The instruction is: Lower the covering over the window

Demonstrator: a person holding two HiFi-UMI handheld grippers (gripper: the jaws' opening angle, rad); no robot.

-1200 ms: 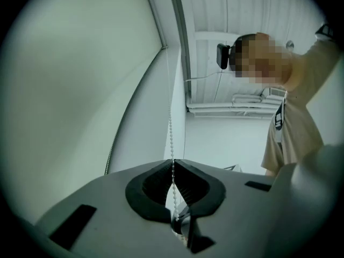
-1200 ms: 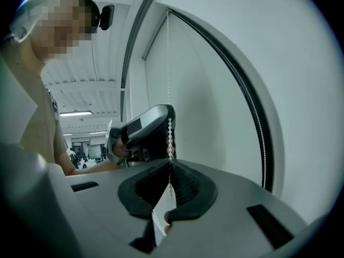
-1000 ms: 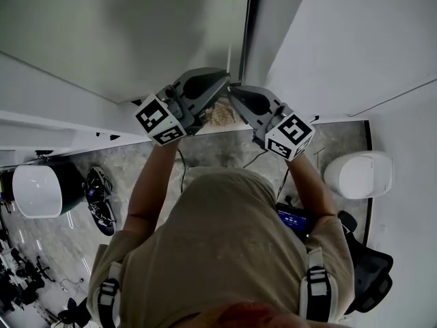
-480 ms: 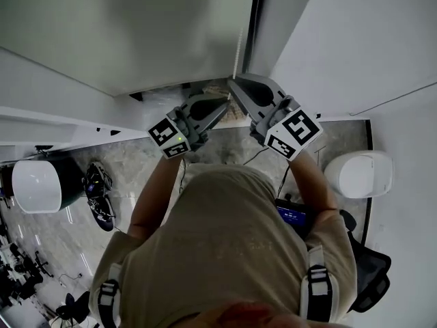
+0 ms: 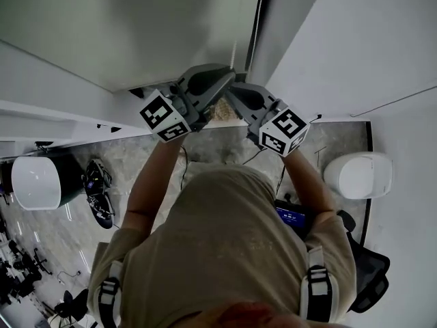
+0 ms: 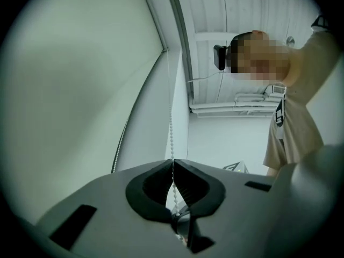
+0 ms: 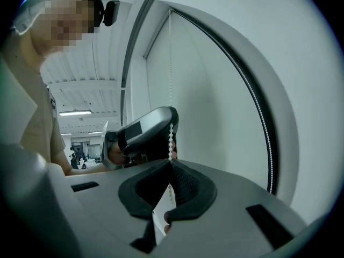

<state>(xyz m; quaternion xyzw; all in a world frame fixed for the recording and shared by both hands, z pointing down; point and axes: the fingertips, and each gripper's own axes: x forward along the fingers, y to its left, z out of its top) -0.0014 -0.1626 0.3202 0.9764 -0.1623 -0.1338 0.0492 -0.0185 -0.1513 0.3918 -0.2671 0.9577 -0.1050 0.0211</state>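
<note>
The window covering is a pale roller blind (image 5: 123,26) (image 6: 70,90), filling the upper left of the head view. Its white bead chain (image 5: 233,53) (image 6: 171,117) (image 7: 171,63) hangs beside the dark window frame (image 5: 256,26). My left gripper (image 5: 231,79) (image 6: 173,162) is shut on the chain, the beads running up from between its closed black pads. Just below it my right gripper (image 5: 229,91) (image 7: 171,163) is also shut on the same chain. In the right gripper view the left gripper (image 7: 145,133) sits directly above on the chain.
A white ledge (image 5: 68,115) runs below the blind at the left. Far below on the floor are two white rounded objects (image 5: 358,173) (image 5: 31,183), a black chair (image 5: 372,272) and cables. A white wall (image 5: 355,39) stands at the right.
Since half a second ago my left gripper has moved up along the chain and my right gripper has come down, so the left now sits above the right, as it did a second ago.
</note>
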